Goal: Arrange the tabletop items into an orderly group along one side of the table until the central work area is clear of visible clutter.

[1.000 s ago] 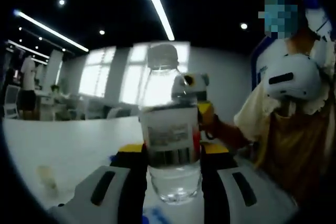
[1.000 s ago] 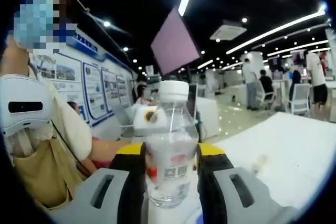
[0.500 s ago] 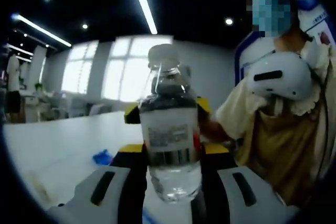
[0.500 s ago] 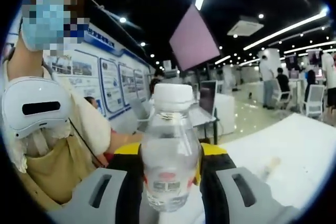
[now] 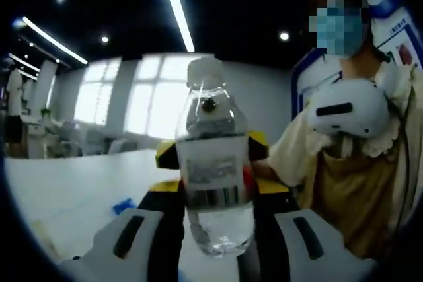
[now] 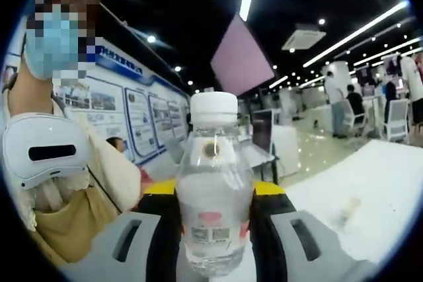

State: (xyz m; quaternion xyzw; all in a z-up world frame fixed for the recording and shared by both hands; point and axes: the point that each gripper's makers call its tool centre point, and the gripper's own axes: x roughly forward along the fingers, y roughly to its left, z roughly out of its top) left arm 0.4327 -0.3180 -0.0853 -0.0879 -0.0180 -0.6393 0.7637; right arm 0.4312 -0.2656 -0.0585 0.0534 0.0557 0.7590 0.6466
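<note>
A clear plastic water bottle with a white cap [image 5: 215, 163] stands upright, clamped between the left tool's [image 5: 215, 239] jaws. The white tabletop [image 5: 73, 186] lies beyond it, a small blue scrap [image 5: 123, 205] just left.

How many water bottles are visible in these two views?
1. The water bottle stands upright between both grippers' jaws; the right gripper view shows the same bottle from the opposite side. Others may be hidden.

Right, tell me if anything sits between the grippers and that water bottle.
Nothing visible does. The water bottle stands upright between the left gripper jaws, and in the right gripper view it stands between the right gripper jaws too. Actual pad contact can't be made out. The white table lies behind it.
</note>
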